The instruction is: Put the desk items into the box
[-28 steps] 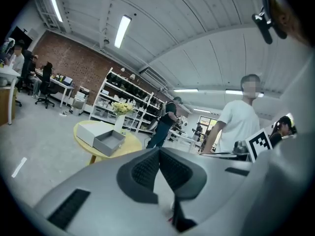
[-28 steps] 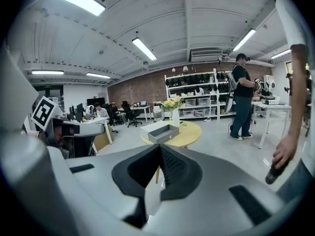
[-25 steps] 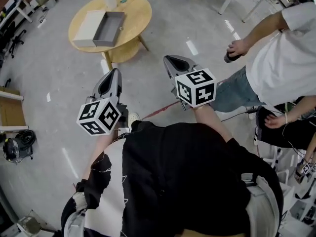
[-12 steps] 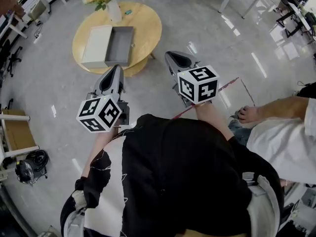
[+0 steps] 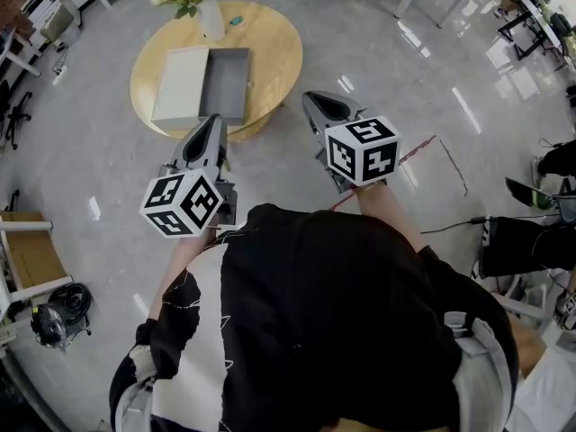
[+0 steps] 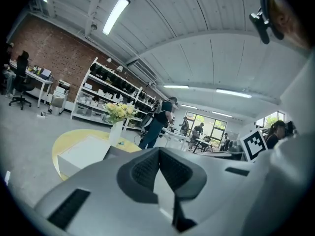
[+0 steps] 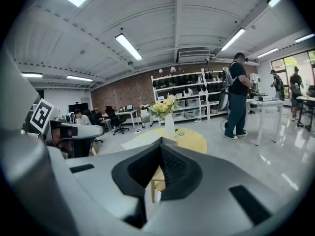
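A round wooden table (image 5: 270, 52) stands ahead on the grey floor. On it lie an open grey box (image 5: 225, 84) with its white lid (image 5: 180, 86) beside it, a white vase of yellow flowers (image 5: 209, 21) and a small teal item (image 5: 235, 22). My left gripper (image 5: 214, 122) hangs in the air just short of the table's near edge, jaws together and empty. My right gripper (image 5: 312, 99) is level with it, right of the table, shut on nothing. The lid (image 6: 86, 151) and vase (image 6: 117, 127) show past the left gripper (image 6: 158, 151); the vase (image 7: 169, 124) and table (image 7: 192, 139) show past the right gripper (image 7: 161, 144).
A person in dark clothes (image 7: 237, 95) stands beyond the table by a white desk (image 7: 266, 107). Shelving lines the far brick wall (image 7: 182, 90). A low wooden cart (image 5: 31, 255) sits at my left, and a red line and cable (image 5: 432, 147) cross the floor at right.
The view has swung left: the person in the white shirt at my right has dropped out of sight. The table sits a little nearer. Both grippers hold the same pose, still shut.
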The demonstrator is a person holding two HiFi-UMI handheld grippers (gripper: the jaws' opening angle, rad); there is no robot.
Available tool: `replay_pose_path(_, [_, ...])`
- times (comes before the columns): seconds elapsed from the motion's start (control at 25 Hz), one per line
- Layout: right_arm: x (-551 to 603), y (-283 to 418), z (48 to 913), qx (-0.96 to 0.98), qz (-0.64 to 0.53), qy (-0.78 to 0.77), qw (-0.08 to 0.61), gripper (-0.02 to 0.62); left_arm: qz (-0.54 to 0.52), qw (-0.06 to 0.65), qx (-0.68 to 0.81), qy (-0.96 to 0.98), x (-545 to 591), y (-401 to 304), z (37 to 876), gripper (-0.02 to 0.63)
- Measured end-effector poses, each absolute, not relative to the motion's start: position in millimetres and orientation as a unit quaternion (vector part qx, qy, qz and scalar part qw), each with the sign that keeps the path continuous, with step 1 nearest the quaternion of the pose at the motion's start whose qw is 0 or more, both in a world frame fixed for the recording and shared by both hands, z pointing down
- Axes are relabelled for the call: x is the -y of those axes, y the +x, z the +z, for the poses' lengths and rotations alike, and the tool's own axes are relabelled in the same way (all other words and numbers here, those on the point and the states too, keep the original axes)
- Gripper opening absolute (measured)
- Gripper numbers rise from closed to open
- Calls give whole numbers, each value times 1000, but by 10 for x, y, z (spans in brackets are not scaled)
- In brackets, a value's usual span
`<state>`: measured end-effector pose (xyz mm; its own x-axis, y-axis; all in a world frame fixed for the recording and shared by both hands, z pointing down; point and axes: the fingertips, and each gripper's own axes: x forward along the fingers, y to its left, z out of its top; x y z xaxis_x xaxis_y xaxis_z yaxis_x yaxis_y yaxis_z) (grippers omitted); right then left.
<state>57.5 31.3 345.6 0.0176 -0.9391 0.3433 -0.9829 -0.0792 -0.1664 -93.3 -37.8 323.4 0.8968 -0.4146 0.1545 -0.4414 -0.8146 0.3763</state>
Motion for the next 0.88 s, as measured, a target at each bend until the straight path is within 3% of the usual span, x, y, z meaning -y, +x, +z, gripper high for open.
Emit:
replay_pose_path(0.44, [-264, 699, 3754, 669, 222, 705, 75, 5, 55, 233, 233, 942, 502, -804, 3512, 9])
replay_pose_path(0.88, [519, 1413, 3991, 704, 244, 660, 95, 5, 53, 248, 287, 924, 1140, -208, 3646, 9])
